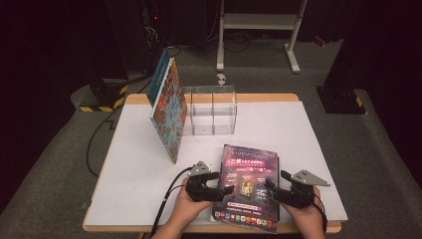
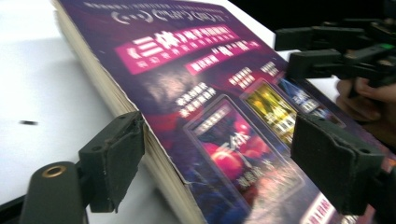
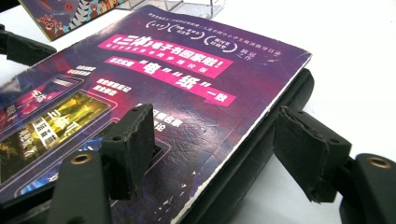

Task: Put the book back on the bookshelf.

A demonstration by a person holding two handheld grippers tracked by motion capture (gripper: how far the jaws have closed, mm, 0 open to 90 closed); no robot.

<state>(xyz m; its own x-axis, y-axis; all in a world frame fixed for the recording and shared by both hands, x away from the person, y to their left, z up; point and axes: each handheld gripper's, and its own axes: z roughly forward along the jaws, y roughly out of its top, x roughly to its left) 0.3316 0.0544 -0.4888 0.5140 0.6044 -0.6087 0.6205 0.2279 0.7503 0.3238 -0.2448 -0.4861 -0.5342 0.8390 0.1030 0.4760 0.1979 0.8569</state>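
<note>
A thick purple book (image 1: pixel 249 174) lies flat on the white table (image 1: pixel 139 164), its near end over the front edge. My left gripper (image 1: pixel 224 182) is at its left side. In the left gripper view the jaws (image 2: pixel 217 154) straddle the page edge of the book (image 2: pixel 224 93): one pad is against the pages low down, the other stands above the cover with a gap. My right gripper (image 1: pixel 276 179) is at the book's right side. In the right gripper view its jaws (image 3: pixel 215 140) stand open, one pad over the cover of the book (image 3: pixel 187 79), the other clear of the dark spine.
A colourful large book (image 1: pixel 166 107) leans upright against a clear acrylic divided holder (image 1: pixel 211 109) at the back middle of the table. A black cable trails off the table's left front. A white metal stand (image 1: pixel 259 30) stands on the floor behind.
</note>
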